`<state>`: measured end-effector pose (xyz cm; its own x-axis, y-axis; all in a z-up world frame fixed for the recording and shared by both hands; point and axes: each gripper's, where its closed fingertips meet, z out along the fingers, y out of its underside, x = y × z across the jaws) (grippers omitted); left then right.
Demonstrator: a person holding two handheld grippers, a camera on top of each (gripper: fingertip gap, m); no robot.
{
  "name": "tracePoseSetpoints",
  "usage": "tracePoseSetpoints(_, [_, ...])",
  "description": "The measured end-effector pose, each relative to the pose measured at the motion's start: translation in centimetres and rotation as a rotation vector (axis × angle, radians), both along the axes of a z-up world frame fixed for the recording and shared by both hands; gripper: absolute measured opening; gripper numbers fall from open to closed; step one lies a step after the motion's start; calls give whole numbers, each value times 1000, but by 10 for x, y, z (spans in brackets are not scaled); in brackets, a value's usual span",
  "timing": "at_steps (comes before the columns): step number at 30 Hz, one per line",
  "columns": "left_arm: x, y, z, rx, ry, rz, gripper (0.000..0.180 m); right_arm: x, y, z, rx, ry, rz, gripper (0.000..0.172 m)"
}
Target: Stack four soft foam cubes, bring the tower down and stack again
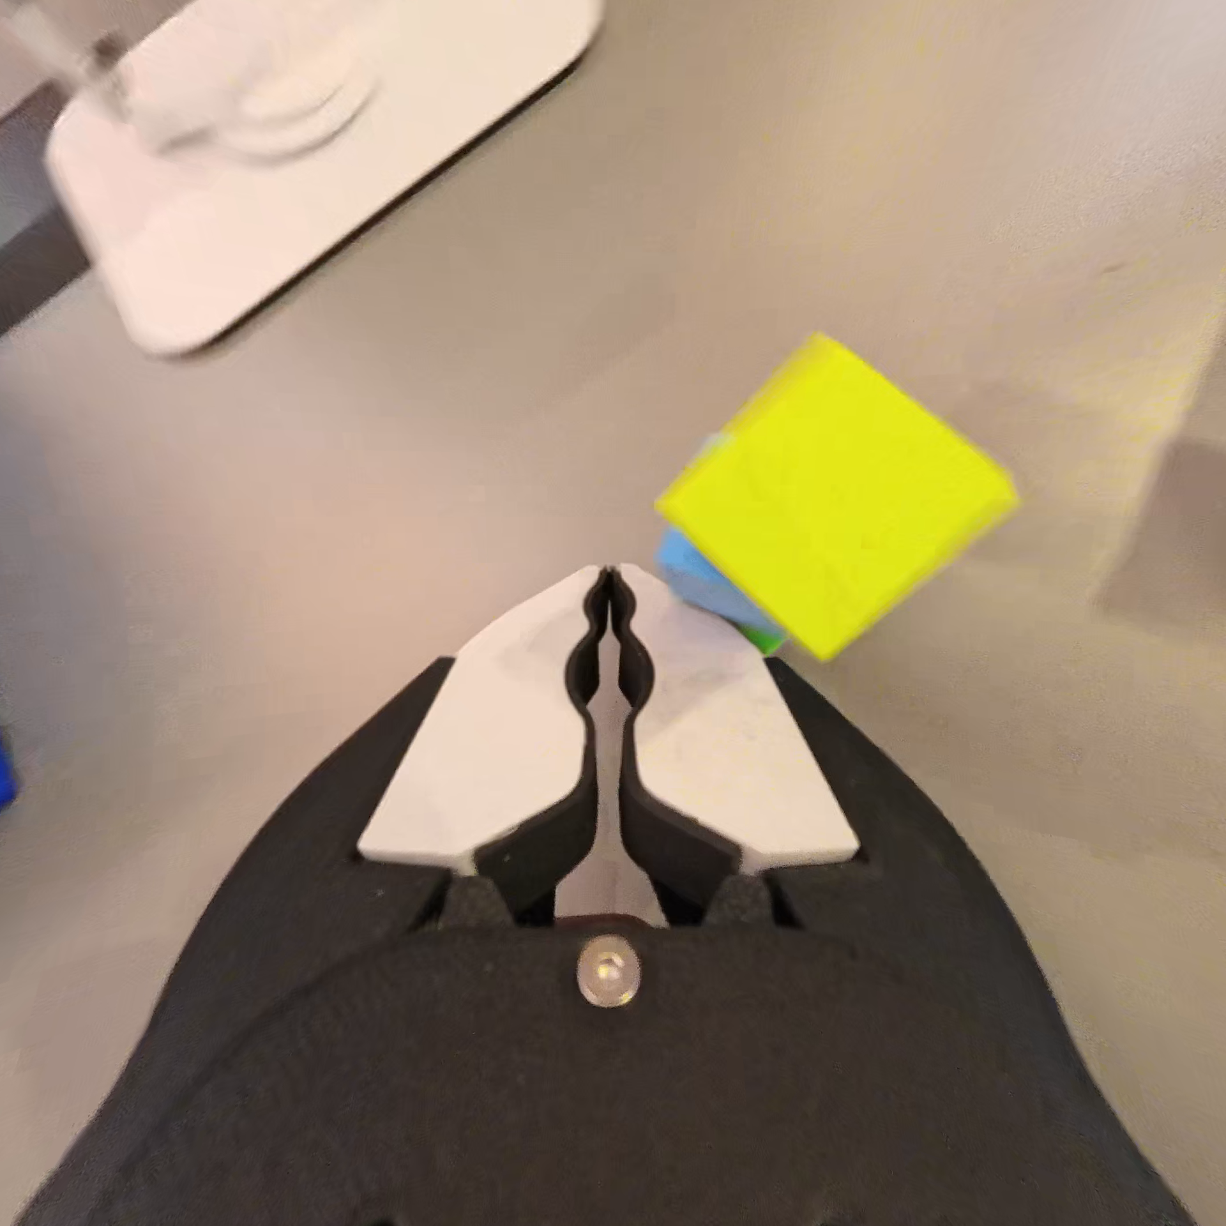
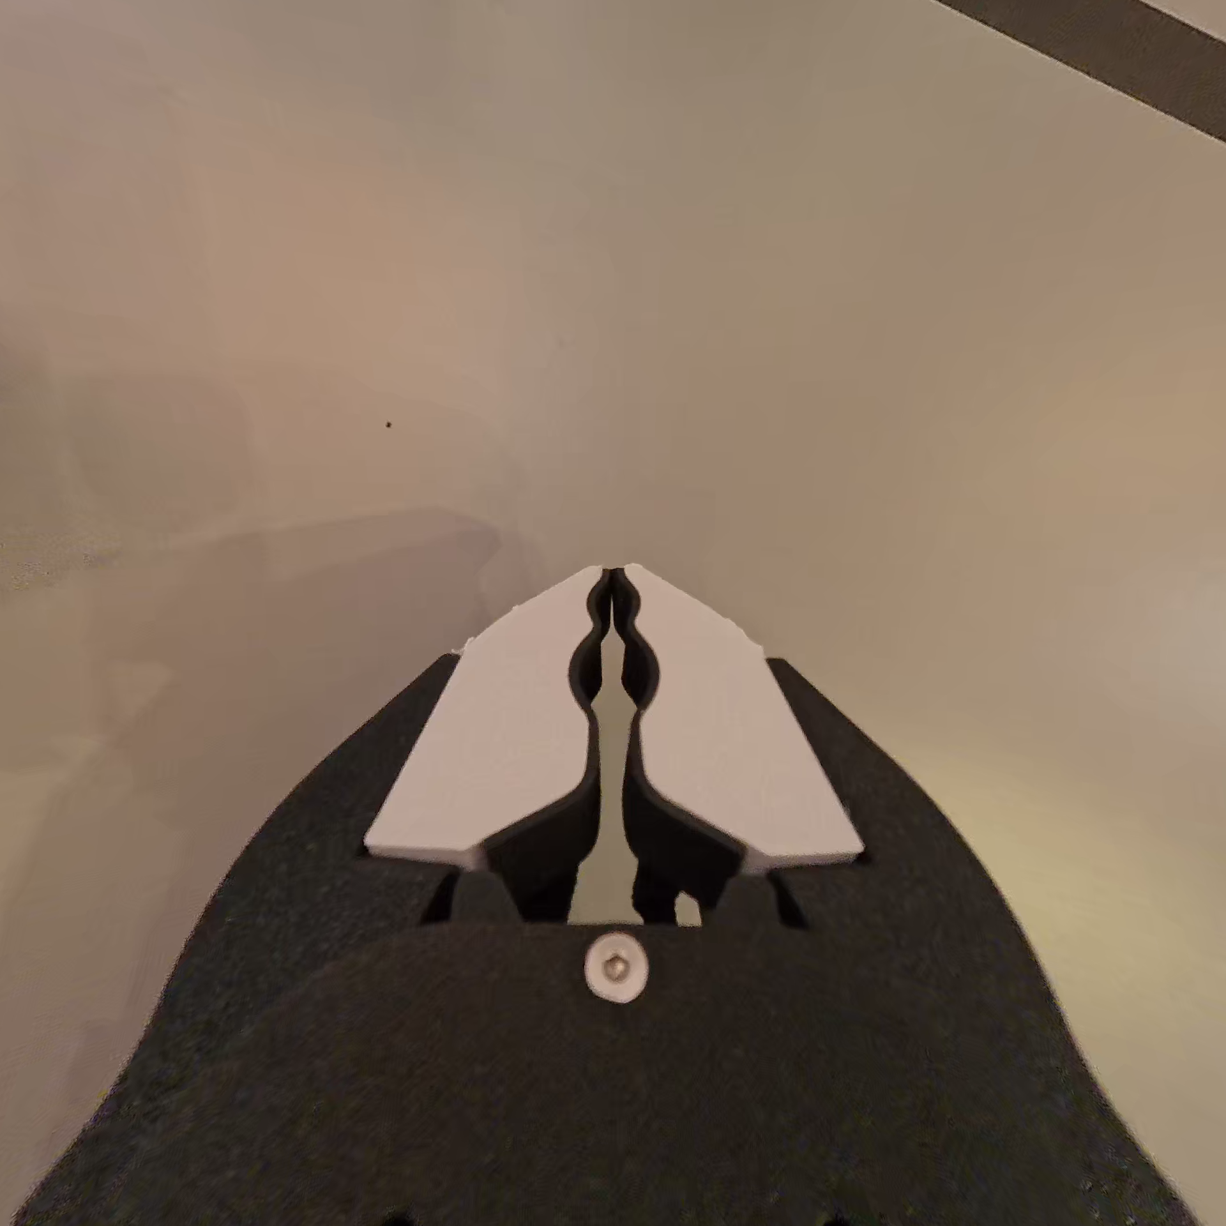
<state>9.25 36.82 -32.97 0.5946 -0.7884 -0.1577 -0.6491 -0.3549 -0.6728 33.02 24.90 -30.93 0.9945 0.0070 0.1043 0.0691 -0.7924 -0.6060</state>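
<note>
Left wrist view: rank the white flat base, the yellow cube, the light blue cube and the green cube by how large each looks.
1. White flat base, cut by the frame edge.
2. Yellow cube.
3. Light blue cube, mostly hidden beneath the yellow one.
4. Green cube, only a sliver.

The two lower cubes' true size is unsure.

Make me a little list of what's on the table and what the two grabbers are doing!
Tower: yellow cube on top, light blue cube under it, a sliver of green cube below
Tower place: just right of the left gripper
Left gripper: shut, holding nothing
Right gripper: shut, holding nothing, over bare table
Also there: white flat stand far left; a blue thing at the left edge
</note>
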Motion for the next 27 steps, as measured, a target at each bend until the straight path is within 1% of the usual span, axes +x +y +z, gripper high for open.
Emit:
tracePoseSetpoints(2, [41,-16,7,4,-18,-74,0,6,-2,2,7,5,-11,0])
tracePoseSetpoints(3, [54,-20,11,2,-42,-86,0,9,-3,3,11,7,-17,0])
tracePoseSetpoints(4, [61,-22,14,1,-54,-93,0,12,-5,4,16,9,-22,0])
tracePoseSetpoints(6, [62,-22,17,13,-56,-96,0,18,-8,8,28,17,-33,0])
tracePoseSetpoints(8, [50,-19,15,-2,-62,-85,0,25,-11,9,36,25,-46,0])
tracePoseSetpoints(12, [8,-9,13,0,-66,-32,0,34,-14,9,49,61,-62,0])
tracePoseSetpoints(17, [-36,-2,6,-3,-48,33,1,25,-10,11,55,54,-25,1])
tracePoseSetpoints(19, [-45,-1,4,-3,-51,50,10,14,-6,13,60,39,16,5])
tracePoseSetpoints(20, [-48,-1,4,5,-52,57,17,6,-4,14,60,41,47,11])
tracePoseSetpoints(22, [-53,-2,4,3,-53,60,33,-12,0,15,55,57,112,29])
tracePoseSetpoints(24, [-58,-2,7,24,-46,67,51,-33,5,20,78,73,178,37])
tracePoseSetpoints(27, [-65,0,13,58,-37,74,67,-63,12,28,94,65,263,48])
